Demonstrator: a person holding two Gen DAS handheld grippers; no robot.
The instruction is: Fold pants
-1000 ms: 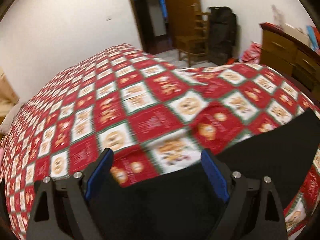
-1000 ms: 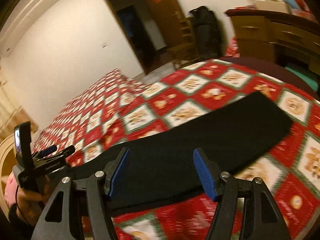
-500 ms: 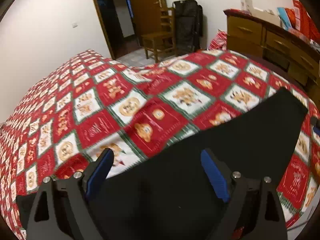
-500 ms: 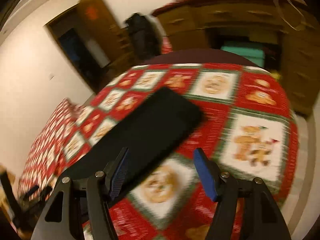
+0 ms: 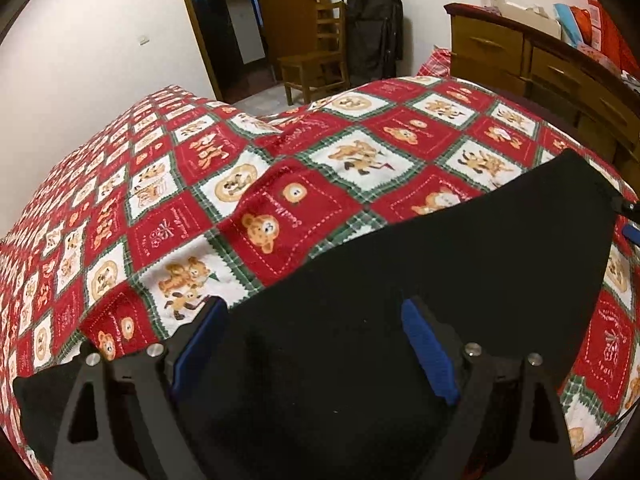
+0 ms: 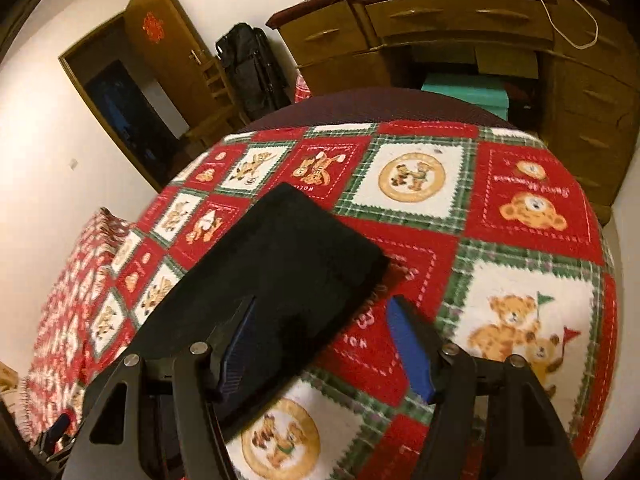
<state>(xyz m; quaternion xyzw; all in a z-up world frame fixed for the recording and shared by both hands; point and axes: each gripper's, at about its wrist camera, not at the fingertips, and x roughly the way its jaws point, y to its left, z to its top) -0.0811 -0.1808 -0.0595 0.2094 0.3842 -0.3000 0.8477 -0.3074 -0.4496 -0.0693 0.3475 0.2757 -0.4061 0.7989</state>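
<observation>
A bed (image 5: 120, 184) fills most of both views, covered by a red, white and green patchwork bedspread (image 6: 472, 208) printed with teddy bears. Against the far wall stands a wooden dresser (image 6: 460, 28) with several drawers, and to its left an open wooden door (image 5: 292, 8) leads into a dark hallway. A wooden chair (image 5: 316, 60) and a tall black bag (image 5: 372, 32) sit between the door and the dresser.

The black pants (image 5: 460, 272) lie flat on the bedspread as a long, narrow strip running along the near edge of the bed. In the right wrist view one squared end of the pants (image 6: 288, 256) reaches toward the foot of the bed.

The left gripper (image 5: 312, 348) hangs over the middle stretch of the pants, angled downward, its blue-padded jaws spread wide with only the dark cloth seen below them; nothing is clamped between the pads. The right gripper (image 6: 324, 344) hovers near the squared end, jaws apart about halfway: its left finger lies over the black cloth, its right finger over bare bedspread, and it has hold of nothing.
</observation>
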